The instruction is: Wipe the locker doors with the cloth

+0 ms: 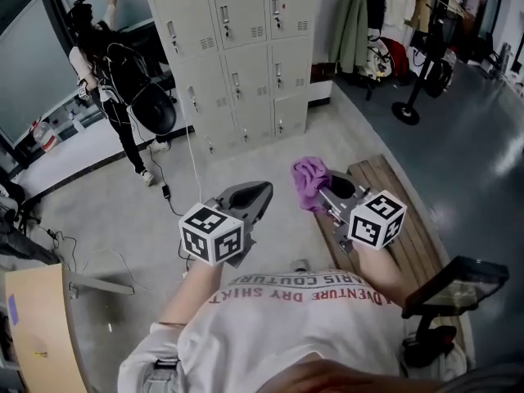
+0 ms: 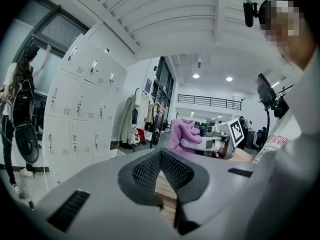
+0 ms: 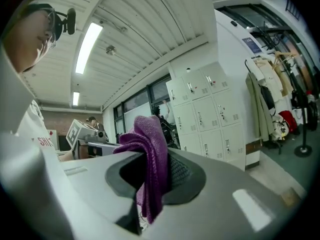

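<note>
grey floor (image 1: 270, 158) w/ lockers (image 1: 237, 56), wood bench (image 1: 383, 177), white cable (image 1: 193, 166) on it.

Held out ahead — left tongs (image 1: 260, 191) closed, empty, right tongs (image 1: 325, 193) clamping cloth (image 1: 307, 177)

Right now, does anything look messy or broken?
Nothing looks broken or spilled. The lockers look shut. Only the cloth is messy: it hangs bunched from the right gripper.

purple cloth (image 1: 309, 182), lt grey lockers (image 1: 237, 56), brown slat bench (image 1: 385, 174), grey floor (image 1: 246, 162)
</note>
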Tool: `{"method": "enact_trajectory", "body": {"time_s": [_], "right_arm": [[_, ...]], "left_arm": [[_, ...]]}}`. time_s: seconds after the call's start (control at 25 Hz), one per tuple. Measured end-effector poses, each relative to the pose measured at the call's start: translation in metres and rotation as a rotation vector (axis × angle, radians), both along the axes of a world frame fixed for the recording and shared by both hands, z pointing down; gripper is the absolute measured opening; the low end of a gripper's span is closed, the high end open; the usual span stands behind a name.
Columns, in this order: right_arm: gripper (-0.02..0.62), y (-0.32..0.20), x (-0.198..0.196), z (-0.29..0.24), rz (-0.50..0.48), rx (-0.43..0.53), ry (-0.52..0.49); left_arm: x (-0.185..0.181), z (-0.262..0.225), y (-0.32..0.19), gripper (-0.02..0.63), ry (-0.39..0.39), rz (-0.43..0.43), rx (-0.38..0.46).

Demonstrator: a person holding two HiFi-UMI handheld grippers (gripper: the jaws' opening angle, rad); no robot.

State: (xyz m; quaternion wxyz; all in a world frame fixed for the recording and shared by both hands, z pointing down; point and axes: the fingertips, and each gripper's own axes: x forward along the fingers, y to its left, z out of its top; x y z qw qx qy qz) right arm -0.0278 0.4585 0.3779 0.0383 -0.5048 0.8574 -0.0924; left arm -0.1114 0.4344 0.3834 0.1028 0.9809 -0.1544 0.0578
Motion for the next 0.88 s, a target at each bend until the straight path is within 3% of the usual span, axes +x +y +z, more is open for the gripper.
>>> {"method": "enact_trajectory", "body": {"time_s": [0.32, 0.88], "right_arm": [[0.056, 0.021, -0.022, -0.006, 0.023, -0.007, 0.063], [0.055, 0.011, -0.023, -0.01, 0.045, -0.029, 0.013]], "left_arm": [[-0.016, -0.015, 0.035, -0.001, -0.003, 0.024, 0.027], [-0.024, -0.015, 0.023, 0.0, 0.011, 0.032, 0.014]]}}
